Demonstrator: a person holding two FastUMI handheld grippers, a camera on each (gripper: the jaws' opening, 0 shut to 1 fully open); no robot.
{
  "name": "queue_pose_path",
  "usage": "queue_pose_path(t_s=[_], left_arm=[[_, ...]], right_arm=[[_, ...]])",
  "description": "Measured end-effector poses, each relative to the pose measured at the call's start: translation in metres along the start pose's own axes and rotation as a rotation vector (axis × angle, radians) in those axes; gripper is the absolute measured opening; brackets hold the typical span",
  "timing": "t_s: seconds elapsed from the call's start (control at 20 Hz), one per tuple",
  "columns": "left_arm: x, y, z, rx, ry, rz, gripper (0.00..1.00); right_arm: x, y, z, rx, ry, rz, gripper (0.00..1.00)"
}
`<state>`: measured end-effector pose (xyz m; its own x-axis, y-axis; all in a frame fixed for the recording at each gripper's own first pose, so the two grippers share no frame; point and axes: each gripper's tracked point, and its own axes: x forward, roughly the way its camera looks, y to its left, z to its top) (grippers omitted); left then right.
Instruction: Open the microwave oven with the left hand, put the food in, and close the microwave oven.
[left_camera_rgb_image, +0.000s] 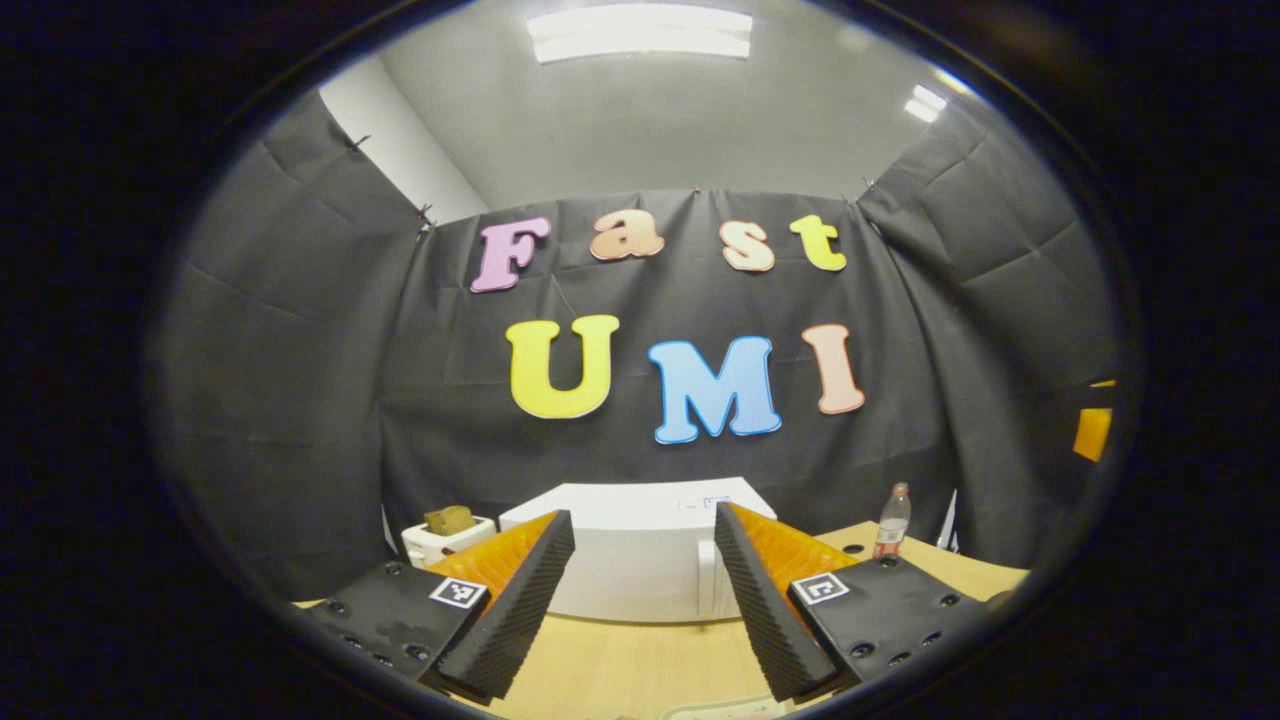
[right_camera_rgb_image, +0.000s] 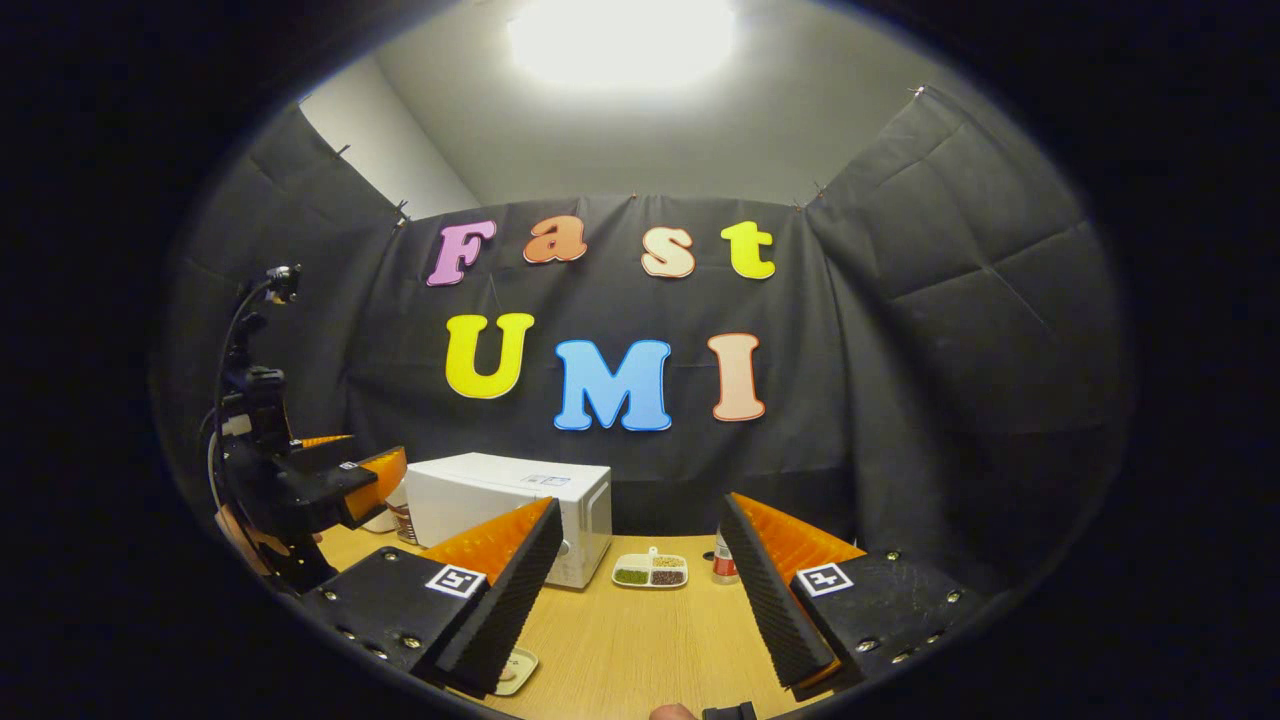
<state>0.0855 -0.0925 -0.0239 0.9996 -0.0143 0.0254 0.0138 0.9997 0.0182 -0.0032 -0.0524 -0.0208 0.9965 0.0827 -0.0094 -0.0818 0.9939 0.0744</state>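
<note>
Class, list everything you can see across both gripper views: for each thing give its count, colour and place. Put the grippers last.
Microwave oven: one, white, door shut, on the table towards the back wall.
Divided dish: one, white, with green, tan and dark fillings, on the table right of the microwave.
Bottle: one, clear with a red cap, on the table right of the microwave.
Toaster-like box: one, white with something brown on top, left of the microwave.
Table: one, light wood.
Small plate: one, pale, at the table's near edge.
Left gripper: one, open, facing the microwave.
Right gripper: one, open, over the table.
</note>
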Motion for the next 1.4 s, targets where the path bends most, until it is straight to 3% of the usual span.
queue_pose_path(t_s=[0.4,1.25,1.35,1.4], left_arm=[[0.089,-0.029,-0.045,0.001,0.031,-0.084,0.95],[0.208,-0.077,-0.221,-0.003,0.329,-0.215,0.96],[0.213,-0.081,-0.233,0.003,0.356,-0.219,0.94],[0.214,-0.082,-0.237,0.005,0.364,-0.218,0.88]], right_arm=[[0.029,-0.009,-0.004,-0.035,0.012,-0.11,0.97],[0.063,-0.018,-0.024,-0.101,0.083,-0.303,0.97],[0.063,-0.018,-0.026,-0.109,0.09,-0.314,0.97],[0.062,-0.017,-0.025,-0.114,0.092,-0.319,0.97]])
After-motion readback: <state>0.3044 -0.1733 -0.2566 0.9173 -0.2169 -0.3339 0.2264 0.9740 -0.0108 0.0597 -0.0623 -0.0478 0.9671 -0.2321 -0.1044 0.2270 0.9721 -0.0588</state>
